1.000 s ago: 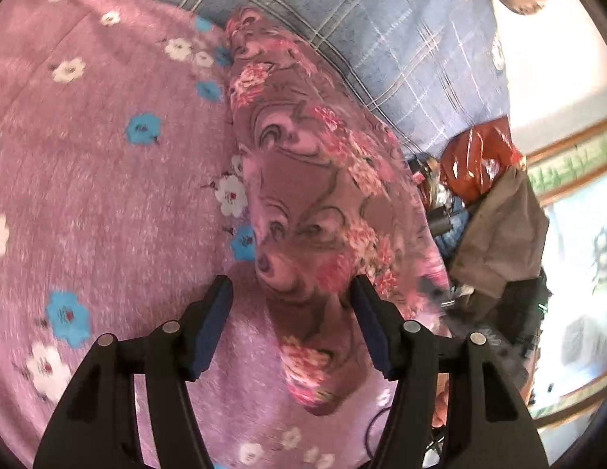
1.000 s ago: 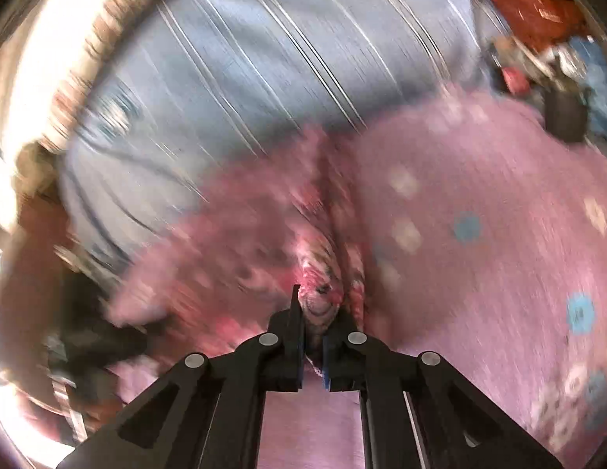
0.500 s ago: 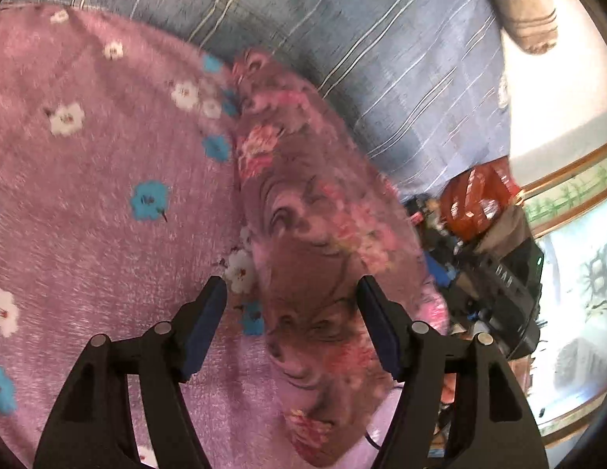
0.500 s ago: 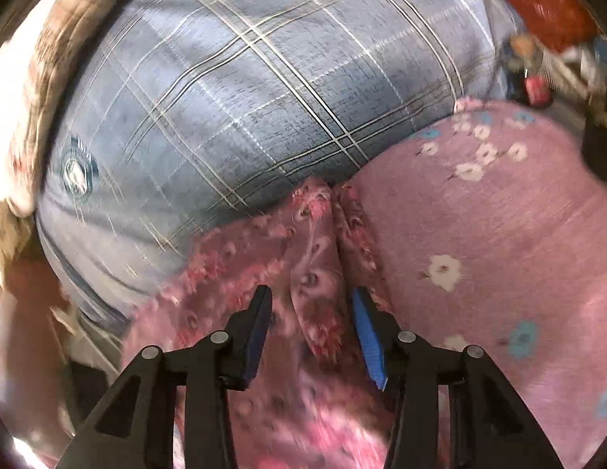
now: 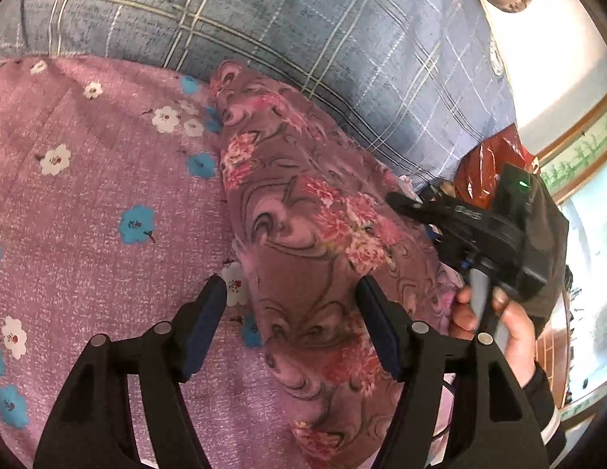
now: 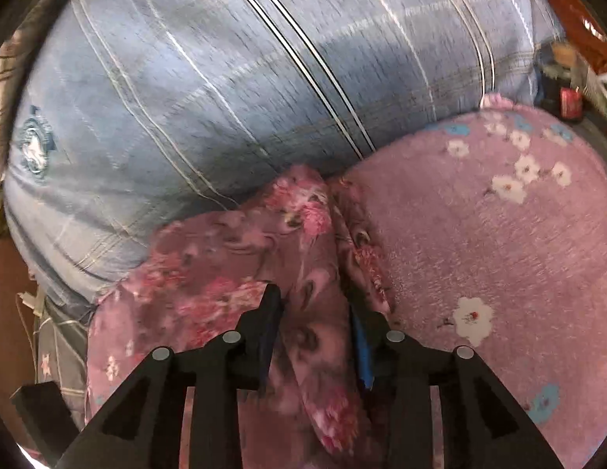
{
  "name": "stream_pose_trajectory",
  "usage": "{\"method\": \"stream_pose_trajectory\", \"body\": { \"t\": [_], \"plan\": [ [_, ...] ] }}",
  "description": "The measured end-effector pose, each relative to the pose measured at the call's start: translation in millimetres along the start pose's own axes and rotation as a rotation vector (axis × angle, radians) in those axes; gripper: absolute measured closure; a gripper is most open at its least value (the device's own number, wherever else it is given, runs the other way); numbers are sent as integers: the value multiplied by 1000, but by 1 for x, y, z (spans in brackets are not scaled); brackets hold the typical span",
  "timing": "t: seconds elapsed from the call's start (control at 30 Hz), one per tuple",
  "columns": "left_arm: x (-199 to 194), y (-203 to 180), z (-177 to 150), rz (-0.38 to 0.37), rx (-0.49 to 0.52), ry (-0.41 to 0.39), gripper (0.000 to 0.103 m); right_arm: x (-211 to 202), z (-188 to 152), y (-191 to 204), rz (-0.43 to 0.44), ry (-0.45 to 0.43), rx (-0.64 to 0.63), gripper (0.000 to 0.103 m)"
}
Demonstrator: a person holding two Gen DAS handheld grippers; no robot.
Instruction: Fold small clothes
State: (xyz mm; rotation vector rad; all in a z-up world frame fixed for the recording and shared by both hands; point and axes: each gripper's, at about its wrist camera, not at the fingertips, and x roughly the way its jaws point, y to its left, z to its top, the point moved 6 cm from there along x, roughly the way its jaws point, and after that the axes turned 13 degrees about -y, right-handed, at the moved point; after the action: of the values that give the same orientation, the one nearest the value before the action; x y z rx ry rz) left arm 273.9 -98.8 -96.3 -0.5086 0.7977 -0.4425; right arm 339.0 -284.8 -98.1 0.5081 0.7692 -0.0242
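left claw (image 5: 291, 299) held wide, astride garment (image 5: 303, 234) unpinched | right claw (image 6: 315, 312) jaws just closing, fold between, grip unclear | garment mid-frame on blanket (image 5: 88, 195) | pillow (image 5: 303, 31) above

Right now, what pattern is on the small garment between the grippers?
Mauve garment with pink flowers and dark swirls, clearest in the left wrist view.

Matte black angular left gripper (image 5: 291, 301), silver screws, dark blue pads; right one (image 6: 313, 308) matches, dark sleeve (image 5: 542, 398) cuffed at wrist
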Motion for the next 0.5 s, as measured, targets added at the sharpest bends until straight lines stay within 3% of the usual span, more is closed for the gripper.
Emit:
{"method": "stream_pose_trajectory", "body": {
  "t": [0.03, 0.13, 0.23, 0.3, 0.4, 0.5],
  "plan": [
    [4, -6, 0, 6, 10, 0, 35, -1, 2, 4, 20, -18, -8, 98],
    [9, -13, 1, 16, 27, -5, 35, -12, 9, -2, 20, -97, 30, 97],
    [11, -11, -1, 18, 16, 13, 35, -2, -8, -11, -40, -5, -7, 96],
    [11, -12, -2, 28, 27, 7, 35, -21, -9, -8, -59, -50, -49, 86],
    [8, -10, -4, 30, 24, 11, 35, -56, -15, -2, -50, -106, -82, 85],
    [6, -11, -7, 36, 34, 14, 34, -88, -33, -1, -41, -138, -133, 68]
  ]
}}
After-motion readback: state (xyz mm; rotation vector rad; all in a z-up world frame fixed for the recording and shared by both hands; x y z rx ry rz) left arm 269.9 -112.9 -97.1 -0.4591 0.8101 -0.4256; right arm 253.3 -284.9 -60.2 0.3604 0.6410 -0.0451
